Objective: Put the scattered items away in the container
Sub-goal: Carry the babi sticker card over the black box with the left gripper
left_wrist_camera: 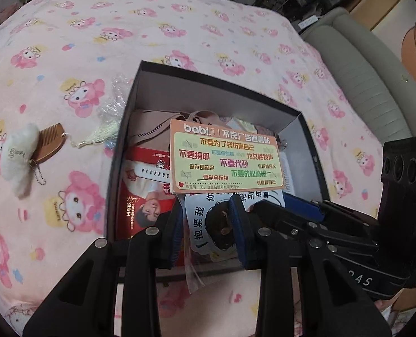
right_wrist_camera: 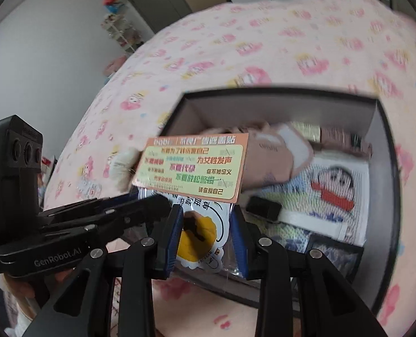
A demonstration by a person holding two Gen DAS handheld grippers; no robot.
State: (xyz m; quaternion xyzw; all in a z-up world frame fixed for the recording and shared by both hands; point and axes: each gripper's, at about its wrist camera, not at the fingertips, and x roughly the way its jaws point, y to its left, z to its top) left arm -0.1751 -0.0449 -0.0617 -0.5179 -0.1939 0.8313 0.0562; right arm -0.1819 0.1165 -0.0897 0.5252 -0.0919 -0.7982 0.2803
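Note:
A sticker pack in a clear sleeve, topped by an orange card (left_wrist_camera: 226,160) (right_wrist_camera: 191,165), hangs over the open dark box (left_wrist_camera: 208,75) (right_wrist_camera: 264,92). My left gripper (left_wrist_camera: 208,224) (right_wrist_camera: 157,200) and right gripper (right_wrist_camera: 208,224) (left_wrist_camera: 304,206) are both shut on the pack's lower part, side by side. Inside the box lie a red booklet (left_wrist_camera: 146,205), a white watch strap (left_wrist_camera: 154,172) (right_wrist_camera: 306,219), beige fabric (left_wrist_camera: 151,132) and a cartoon-print cloth (right_wrist_camera: 334,185). On the blanket left of the box lie a wooden comb (left_wrist_camera: 52,143), a white plush keychain (left_wrist_camera: 18,154) (right_wrist_camera: 120,165) and a pale tassel (left_wrist_camera: 101,134).
The box sits on a bed with a pink cartoon blanket (left_wrist_camera: 95,42). Crumpled clear plastic (left_wrist_camera: 118,95) lies by the box's left wall. A beige padded bed edge (left_wrist_camera: 362,70) runs along the right. A grey wall and shelves (right_wrist_camera: 118,33) stand beyond the bed.

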